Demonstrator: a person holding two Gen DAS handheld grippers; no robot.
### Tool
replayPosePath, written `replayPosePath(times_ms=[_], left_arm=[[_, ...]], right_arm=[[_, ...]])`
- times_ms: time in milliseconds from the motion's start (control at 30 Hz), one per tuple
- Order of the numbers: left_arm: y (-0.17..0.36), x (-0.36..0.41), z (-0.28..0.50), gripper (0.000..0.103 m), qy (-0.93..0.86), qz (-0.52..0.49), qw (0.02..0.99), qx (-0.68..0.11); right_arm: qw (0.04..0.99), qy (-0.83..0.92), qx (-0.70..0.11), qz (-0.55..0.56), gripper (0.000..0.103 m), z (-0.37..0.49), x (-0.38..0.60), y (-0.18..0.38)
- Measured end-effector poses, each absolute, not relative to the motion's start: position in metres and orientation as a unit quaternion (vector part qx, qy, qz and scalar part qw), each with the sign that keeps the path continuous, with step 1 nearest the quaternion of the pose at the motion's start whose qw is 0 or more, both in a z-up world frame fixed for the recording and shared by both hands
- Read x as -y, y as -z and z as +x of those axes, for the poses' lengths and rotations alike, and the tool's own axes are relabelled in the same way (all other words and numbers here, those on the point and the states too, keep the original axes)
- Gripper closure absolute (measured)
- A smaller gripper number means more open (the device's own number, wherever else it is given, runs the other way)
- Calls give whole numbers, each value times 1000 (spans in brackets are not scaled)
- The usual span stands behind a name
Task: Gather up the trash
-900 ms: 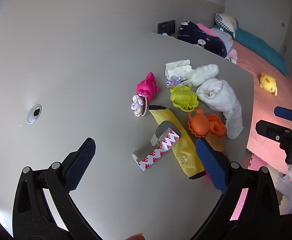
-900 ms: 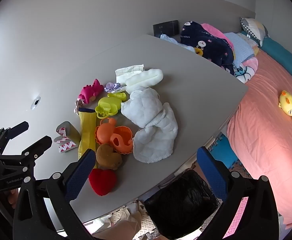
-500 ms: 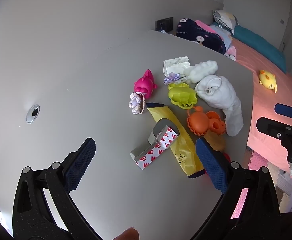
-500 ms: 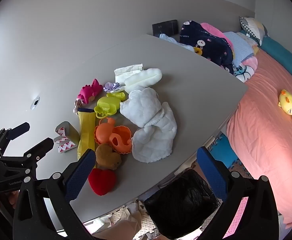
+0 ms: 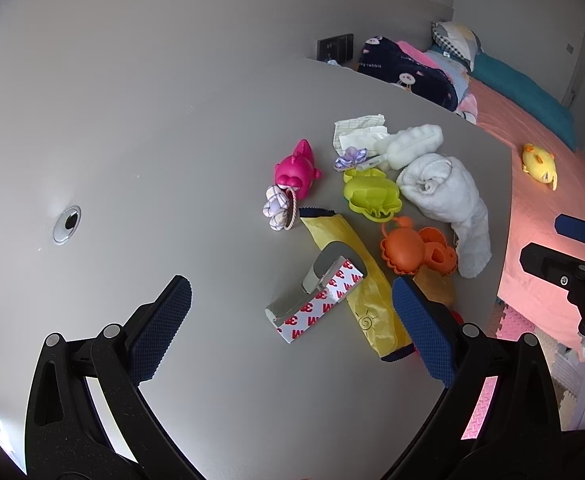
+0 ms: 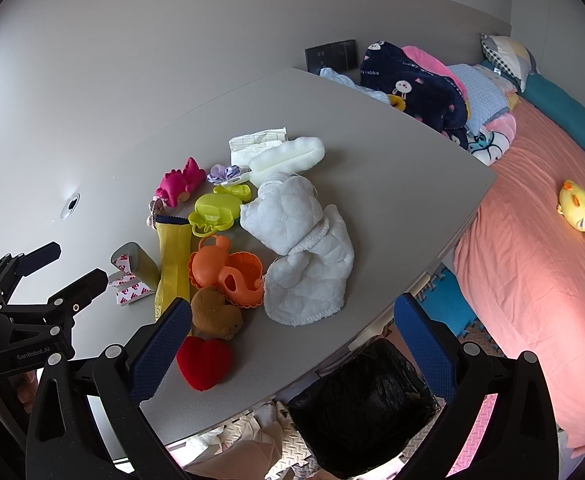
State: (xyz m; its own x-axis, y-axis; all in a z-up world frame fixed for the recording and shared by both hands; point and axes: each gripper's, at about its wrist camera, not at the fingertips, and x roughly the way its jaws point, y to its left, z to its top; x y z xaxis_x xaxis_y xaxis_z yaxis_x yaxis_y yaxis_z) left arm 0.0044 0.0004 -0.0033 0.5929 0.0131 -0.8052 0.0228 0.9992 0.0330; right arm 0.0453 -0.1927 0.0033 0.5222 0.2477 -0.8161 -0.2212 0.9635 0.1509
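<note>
**On the grey table, both tongs wide open over a heap of toys and scraps**

Low in the middle of the left wrist view lies the strip of adhesive backing paper [image 5: 318, 300], white with red "3M" logos and a grey curled end. Its long axis runs from lower left to upper right, the curled end pointing up and right. It rests against the yellow wrapper [image 5: 352, 276], which runs from upper left to lower right and carries a small spiral drawing near its lower end.

The left gripper [image 5: 288, 330] hangs above the table [image 5: 152, 140] with its jaws spread as wide as they go, holding nothing; the strip sits between and just beyond the blue pads [image 5: 160, 330]. The right gripper [image 6: 288, 348] is equally wide and empty. Its pads frame the red heart [image 6: 204, 362], the brown plush [image 6: 214, 312] and the table's near edge, with the black-lined bin [image 6: 366, 408] below that edge.

In the right wrist view, the left tool's body reads "GenRobot.AI". The dark blanket [image 6: 412, 88] on the pink bed [image 6: 532, 280] shows small white lettering, something like "rabbit".

Compared with a moment ago, the strip and wrapper sit slightly lower and closer in the left view; the right view looks nearly unchanged.

At the upper centre lies a crumpled white paper [image 5: 358, 132], touching a white foam piece [image 5: 412, 142].
</note>
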Motion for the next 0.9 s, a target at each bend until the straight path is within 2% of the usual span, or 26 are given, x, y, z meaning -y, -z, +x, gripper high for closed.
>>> replayPosePath(times_ms=[900], left_arm=[[7,1,6,6,5,25,890,-454]], right_arm=[[872,-131,-471,15,2,46,195,-3]])
